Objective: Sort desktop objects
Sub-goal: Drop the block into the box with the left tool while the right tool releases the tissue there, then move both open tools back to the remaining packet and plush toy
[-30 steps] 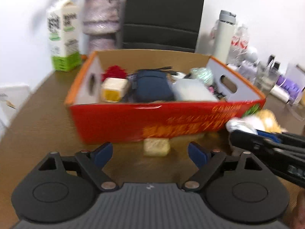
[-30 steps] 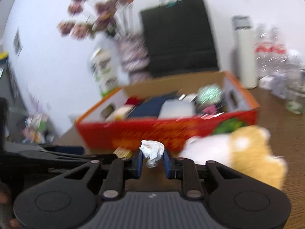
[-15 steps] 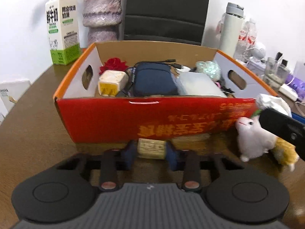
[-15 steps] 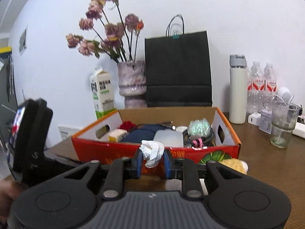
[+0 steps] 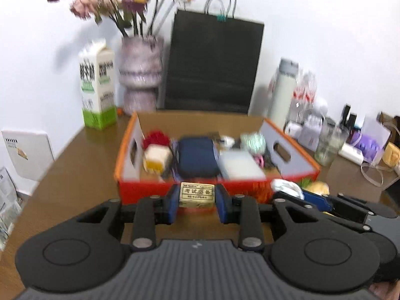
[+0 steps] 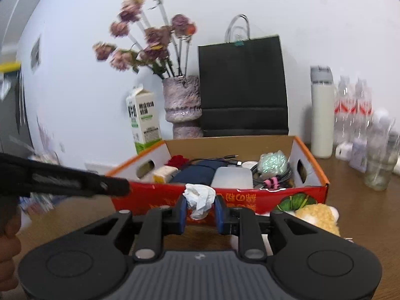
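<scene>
My left gripper (image 5: 197,203) is shut on a small yellow eraser box (image 5: 197,195) and holds it just in front of the red cardboard box (image 5: 130,187). My right gripper (image 6: 200,211) is shut on a crumpled white tissue (image 6: 200,197), also in front of the red box (image 6: 287,196). The tissue and the right gripper show at the right of the left wrist view (image 5: 285,186). The box holds a navy pouch (image 5: 197,156), a grey case (image 5: 240,166), a yellow-white block (image 5: 156,157) and cables. A yellow-white plush toy (image 6: 316,217) lies by the box's right front corner.
A milk carton (image 5: 97,92), a vase of dried flowers (image 5: 140,75) and a black paper bag (image 5: 212,62) stand behind the box. A white flask (image 5: 282,92), water bottles (image 6: 350,110) and a glass (image 5: 327,145) crowd the right side of the wooden table (image 5: 75,175).
My left gripper closed on the eraser box and lifted it off the table. Both grippers rose, the right still holding the tissue.
</scene>
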`<state>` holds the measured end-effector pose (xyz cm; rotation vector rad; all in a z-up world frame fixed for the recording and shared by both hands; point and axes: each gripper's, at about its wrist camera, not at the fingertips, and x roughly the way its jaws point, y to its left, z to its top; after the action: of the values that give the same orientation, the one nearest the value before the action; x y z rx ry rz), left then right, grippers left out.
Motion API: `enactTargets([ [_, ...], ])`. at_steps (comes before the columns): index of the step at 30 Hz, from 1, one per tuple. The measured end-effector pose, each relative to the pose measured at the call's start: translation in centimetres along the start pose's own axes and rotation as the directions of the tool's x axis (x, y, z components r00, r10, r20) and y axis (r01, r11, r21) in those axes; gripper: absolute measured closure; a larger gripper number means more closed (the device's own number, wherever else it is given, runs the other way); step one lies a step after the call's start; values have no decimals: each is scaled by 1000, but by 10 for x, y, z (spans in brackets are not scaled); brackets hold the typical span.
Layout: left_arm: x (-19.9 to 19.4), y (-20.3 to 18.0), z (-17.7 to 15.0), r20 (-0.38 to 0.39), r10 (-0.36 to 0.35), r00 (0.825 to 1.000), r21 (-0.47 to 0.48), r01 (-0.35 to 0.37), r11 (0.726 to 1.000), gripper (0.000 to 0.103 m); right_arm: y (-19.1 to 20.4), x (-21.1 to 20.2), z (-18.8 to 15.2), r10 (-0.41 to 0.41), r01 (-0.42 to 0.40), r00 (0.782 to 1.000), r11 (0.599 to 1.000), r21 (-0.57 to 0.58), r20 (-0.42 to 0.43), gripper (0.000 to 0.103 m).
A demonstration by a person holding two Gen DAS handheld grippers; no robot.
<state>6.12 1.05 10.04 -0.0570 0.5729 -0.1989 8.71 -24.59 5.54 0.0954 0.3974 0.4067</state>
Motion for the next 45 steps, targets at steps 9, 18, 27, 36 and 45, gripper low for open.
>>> enactTargets([
  [9, 98, 9, 50, -206, 65, 976, 85, -48, 995, 72, -40, 70, 104, -52, 60, 989, 997, 56, -136, 81],
  [18, 144, 41, 47, -302, 66, 951, 27, -61, 998, 55, -66, 212, 112, -71, 142, 873, 984, 111, -483, 78],
  [27, 126, 44, 76, -250, 65, 966, -44, -78, 996, 2, -55, 181, 125, -139, 166, 888, 986, 24, -439, 48],
  [36, 90, 39, 45, -262, 54, 963, -59, -72, 996, 0, -49, 92, 105, -130, 145, 921, 989, 13, -368, 28],
  [45, 21, 35, -17, -177, 67, 982, -100, -85, 991, 0, -17, 8, 33, -162, 163, 952, 986, -18, -258, 25],
])
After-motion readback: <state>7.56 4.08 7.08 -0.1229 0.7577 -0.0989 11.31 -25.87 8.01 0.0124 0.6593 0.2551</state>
